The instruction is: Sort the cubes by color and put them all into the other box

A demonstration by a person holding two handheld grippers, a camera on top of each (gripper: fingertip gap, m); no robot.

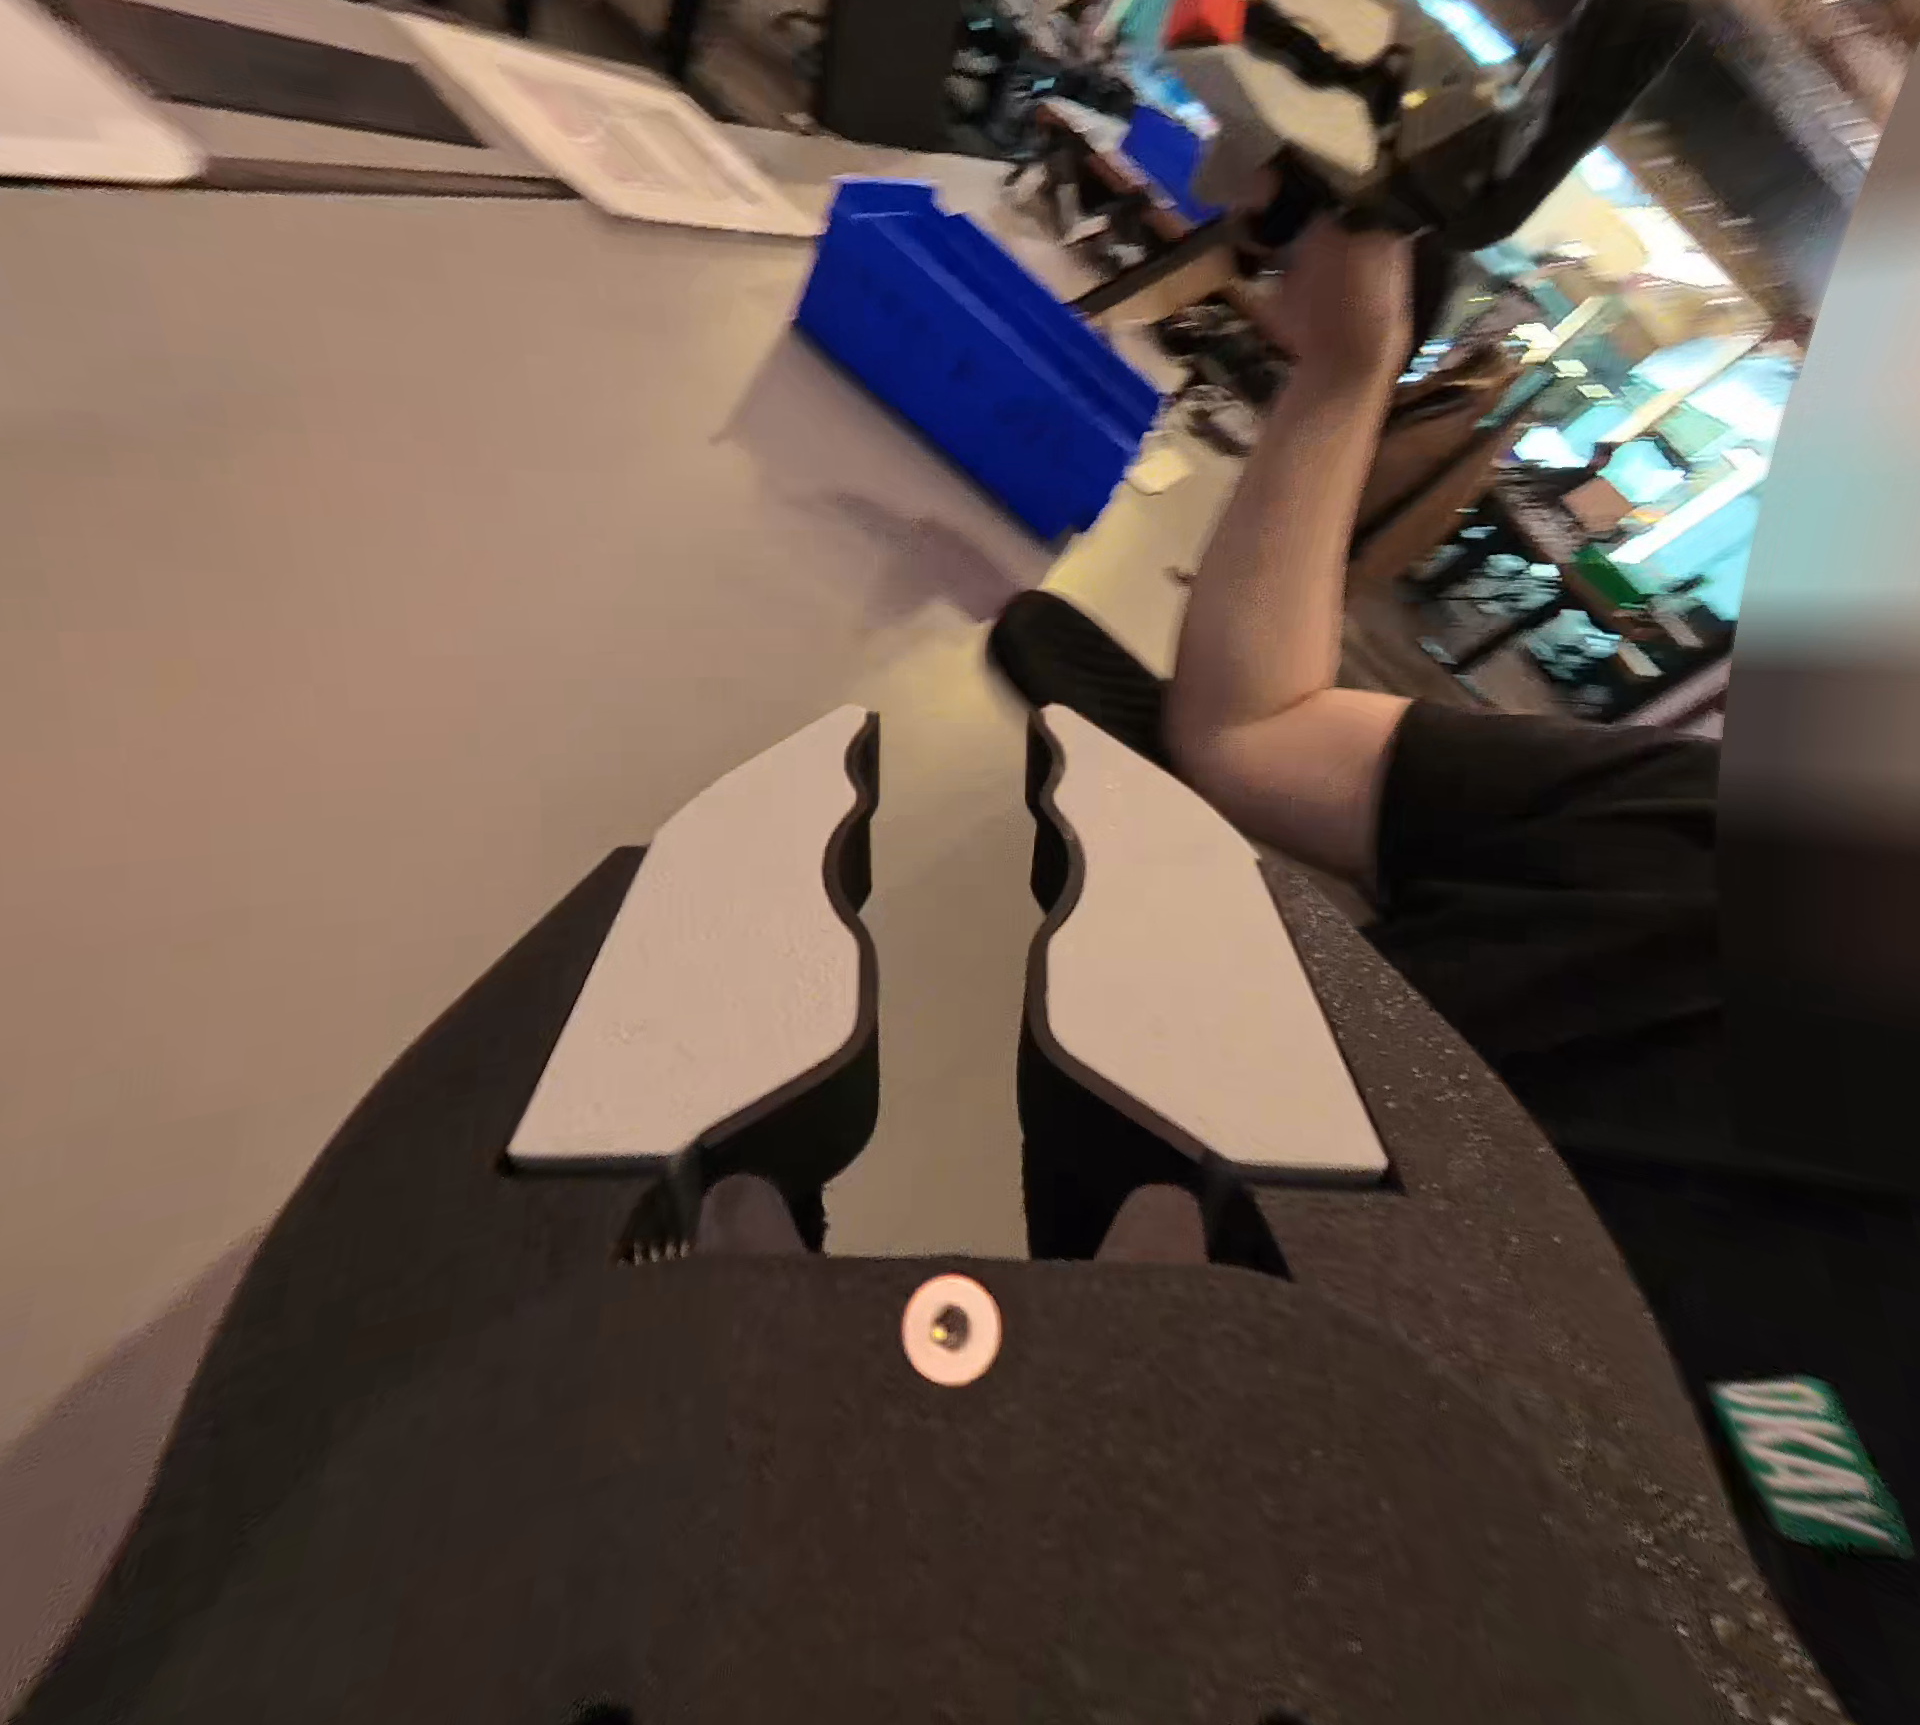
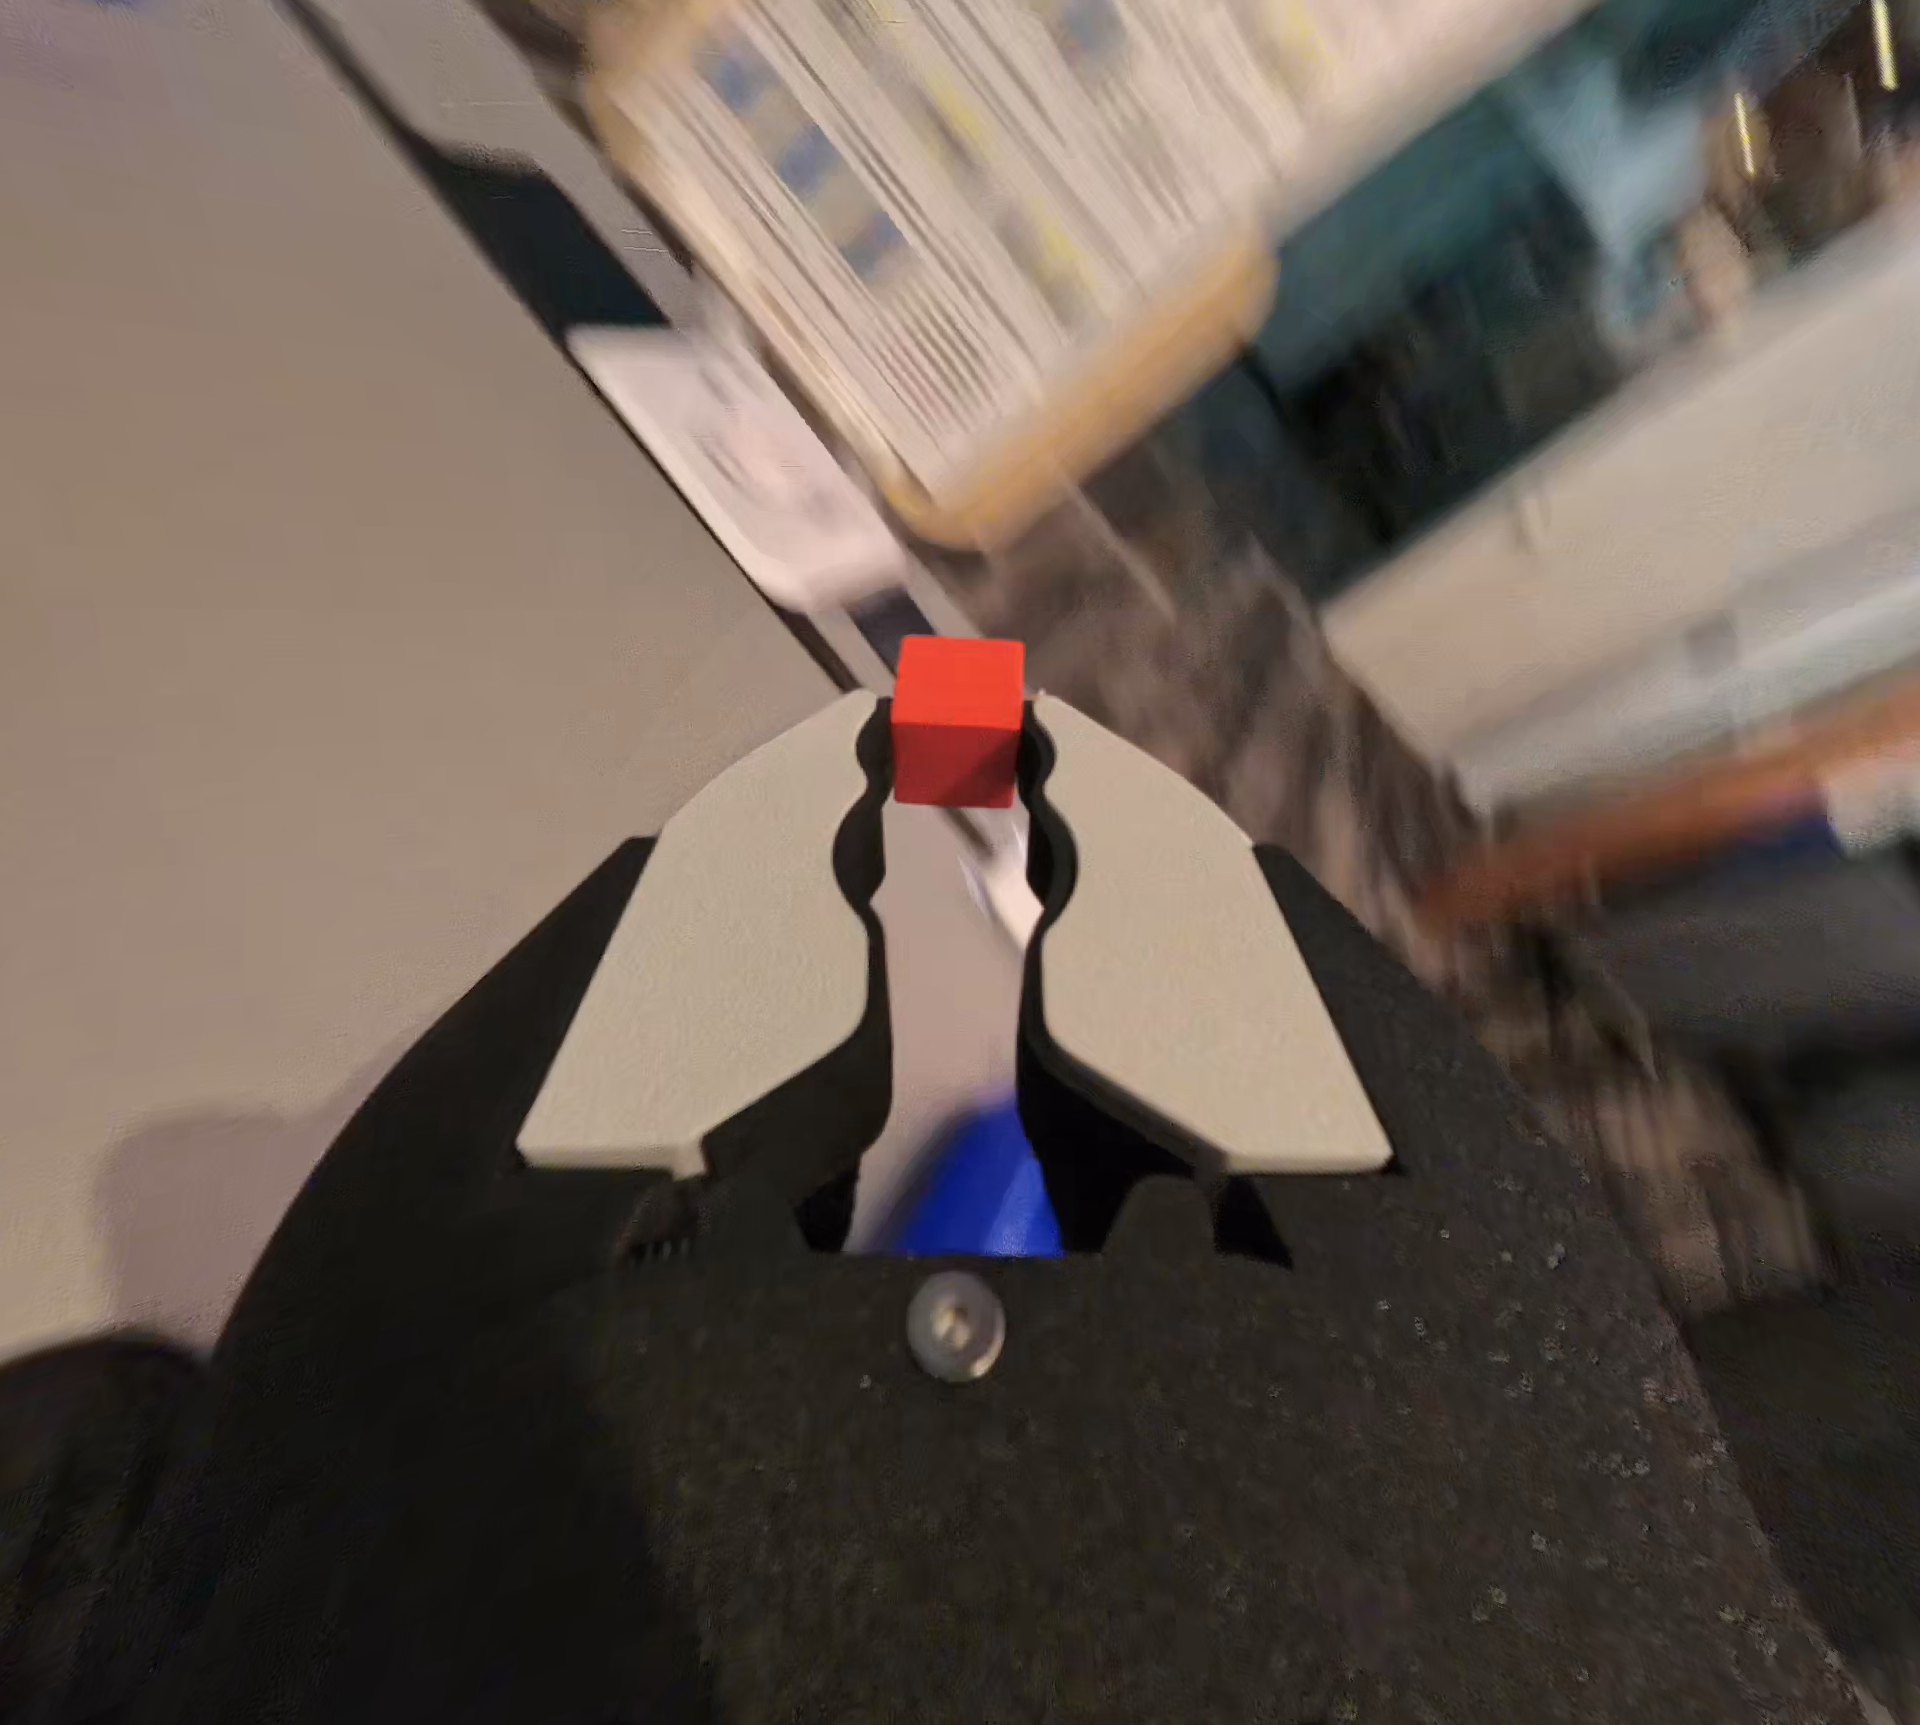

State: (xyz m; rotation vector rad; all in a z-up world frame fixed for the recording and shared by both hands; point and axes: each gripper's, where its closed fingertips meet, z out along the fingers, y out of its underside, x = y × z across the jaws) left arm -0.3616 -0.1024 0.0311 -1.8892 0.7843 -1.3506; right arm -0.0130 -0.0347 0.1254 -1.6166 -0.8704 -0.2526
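My right gripper [image 2: 956, 714] is shut on a red cube [image 2: 956, 725], pinched between its fingertips and held up in the air. In the left wrist view the same gripper [image 1: 1221, 28] shows at the upper right with the red cube [image 1: 1205, 11], lifted high above the table by a person's hand. A blue box [image 1: 977, 356] stands on the grey table [image 1: 364, 532], below and left of it; its inside is hidden. My left gripper [image 1: 951, 725] is open and empty, low over the table near its right edge. A blue shape [image 2: 977, 1197] shows below my right gripper.
A white and black flat panel [image 1: 260, 86] and a white sheet [image 1: 623, 148] lie at the table's far side. A dark rounded object [image 1: 1081, 667] lies by the person's forearm [image 1: 1278, 553] near my left fingertips. Both views are motion blurred. Cluttered room beyond the table.
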